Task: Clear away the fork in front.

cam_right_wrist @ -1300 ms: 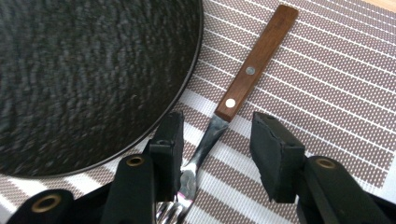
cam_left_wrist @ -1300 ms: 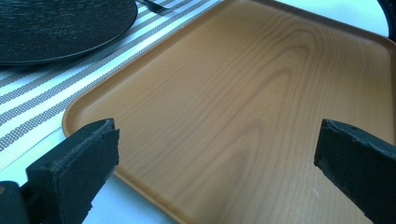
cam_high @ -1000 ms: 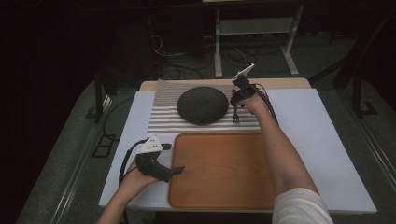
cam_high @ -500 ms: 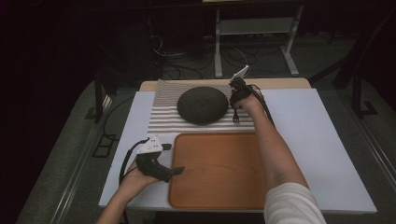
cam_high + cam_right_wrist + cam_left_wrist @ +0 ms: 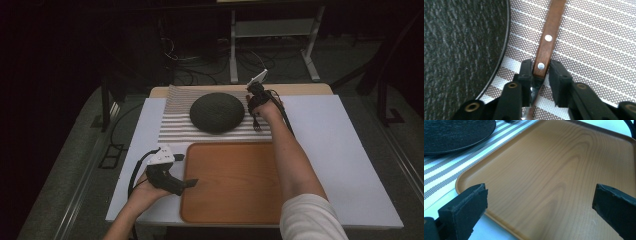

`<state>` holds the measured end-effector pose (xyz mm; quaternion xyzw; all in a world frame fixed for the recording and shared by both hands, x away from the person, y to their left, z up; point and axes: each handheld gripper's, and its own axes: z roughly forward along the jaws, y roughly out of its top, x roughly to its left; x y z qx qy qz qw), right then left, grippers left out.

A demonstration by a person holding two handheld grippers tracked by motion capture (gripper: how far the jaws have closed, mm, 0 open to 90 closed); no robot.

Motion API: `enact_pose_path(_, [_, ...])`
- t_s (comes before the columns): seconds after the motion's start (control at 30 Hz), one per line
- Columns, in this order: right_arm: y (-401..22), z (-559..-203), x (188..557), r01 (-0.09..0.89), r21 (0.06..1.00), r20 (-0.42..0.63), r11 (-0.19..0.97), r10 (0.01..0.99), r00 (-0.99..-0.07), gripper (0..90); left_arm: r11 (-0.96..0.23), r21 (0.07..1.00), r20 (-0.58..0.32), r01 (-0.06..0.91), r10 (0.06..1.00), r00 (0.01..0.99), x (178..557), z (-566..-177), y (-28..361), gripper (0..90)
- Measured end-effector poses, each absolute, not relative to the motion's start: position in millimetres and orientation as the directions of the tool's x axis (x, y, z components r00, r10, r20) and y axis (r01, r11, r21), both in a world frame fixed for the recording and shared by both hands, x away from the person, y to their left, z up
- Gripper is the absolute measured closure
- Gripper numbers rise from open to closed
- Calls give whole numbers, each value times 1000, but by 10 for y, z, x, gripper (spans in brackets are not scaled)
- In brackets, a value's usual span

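A fork with a riveted wooden handle [image 5: 549, 32] lies on the striped placemat [image 5: 594, 37], just right of a round black plate [image 5: 461, 37]. My right gripper [image 5: 541, 72] is shut on the handle's lower end, one jaw on each side. From above, the right gripper [image 5: 256, 111] sits at the plate's [image 5: 216, 112] right edge, and the fork's tines [image 5: 256, 125] point toward the person. My left gripper [image 5: 191, 183] stands open at the left edge of the wooden tray [image 5: 235, 200]. In its own view the left gripper [image 5: 539, 197] holds nothing over the tray [image 5: 561, 170].
The placemat [image 5: 175, 127] lies behind the tray on a white table cover [image 5: 340, 150]. Bare white surface stretches to the right of the tray. Beyond the table's far edge, the dark floor holds cables and a white metal stand [image 5: 272, 30].
The right hand and its gripper have shifted slightly left beside the plate. The left gripper and the fork's tines stay where they were.
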<state>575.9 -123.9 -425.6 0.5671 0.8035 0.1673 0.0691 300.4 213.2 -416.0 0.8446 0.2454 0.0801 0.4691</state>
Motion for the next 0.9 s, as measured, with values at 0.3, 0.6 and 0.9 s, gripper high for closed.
enact_pose_path(0.3, [-1232,-4259,5743,875,356,49,328,929,-368,770,-440,832,-93,337,488,868,2999,-4158,2132,0])
enact_pose_path(0.6, [-1338,-4215,5688,861,384,75,333,918,-388,771,-439,833,-95,338,489,867,3004,-4159,2136,0])
enact_pose_path(0.9, [-1555,-3985,5521,839,462,165,289,901,-401,771,-437,833,-93,339,493,865,3007,-4159,2141,0])
